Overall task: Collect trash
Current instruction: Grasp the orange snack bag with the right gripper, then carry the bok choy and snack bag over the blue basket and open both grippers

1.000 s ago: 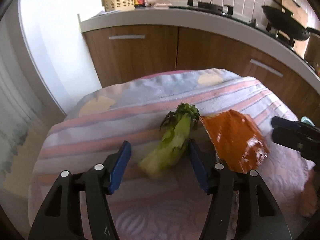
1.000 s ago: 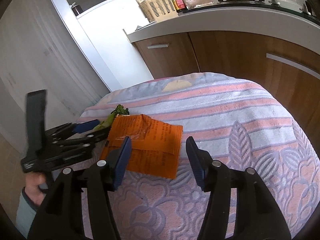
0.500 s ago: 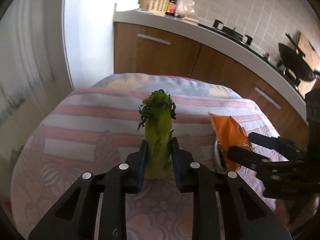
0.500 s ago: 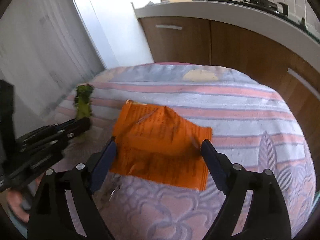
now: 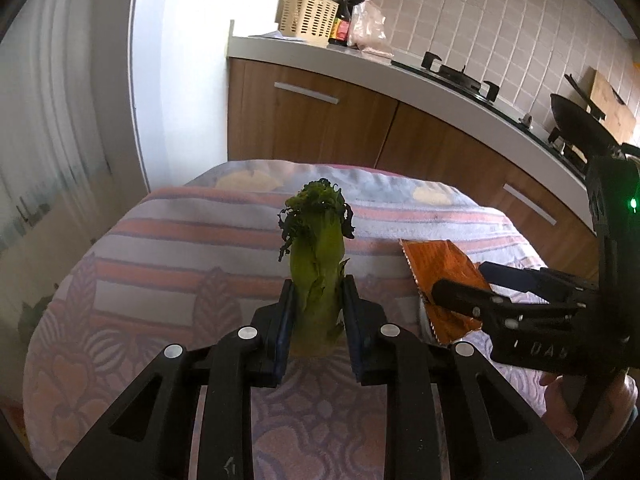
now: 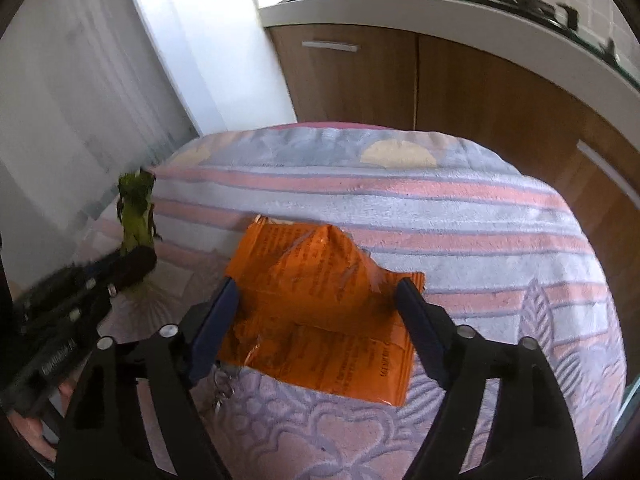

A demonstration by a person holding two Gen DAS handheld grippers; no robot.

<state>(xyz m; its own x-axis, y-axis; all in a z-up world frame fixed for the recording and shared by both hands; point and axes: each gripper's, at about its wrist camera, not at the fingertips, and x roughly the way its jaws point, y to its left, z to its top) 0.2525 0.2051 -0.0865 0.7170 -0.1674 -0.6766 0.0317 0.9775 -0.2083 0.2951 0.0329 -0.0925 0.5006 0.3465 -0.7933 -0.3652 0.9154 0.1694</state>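
At frame centre, the left gripper (image 5: 316, 312) clamps a green vegetable stalk (image 5: 317, 276). The right gripper (image 6: 320, 312), fingers apart, straddles an orange wrapper (image 6: 320, 304) on the towel (image 6: 460, 208); closing on it likely comes next.

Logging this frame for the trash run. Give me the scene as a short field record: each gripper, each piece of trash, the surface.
left gripper: shut on vegetable stalk, held upright
right gripper: open, fingers either side of orange wrapper
orange wrapper: crumpled, lying on the cloth
surface: striped floral tablecloth
background: wooden cabinets, gas stove
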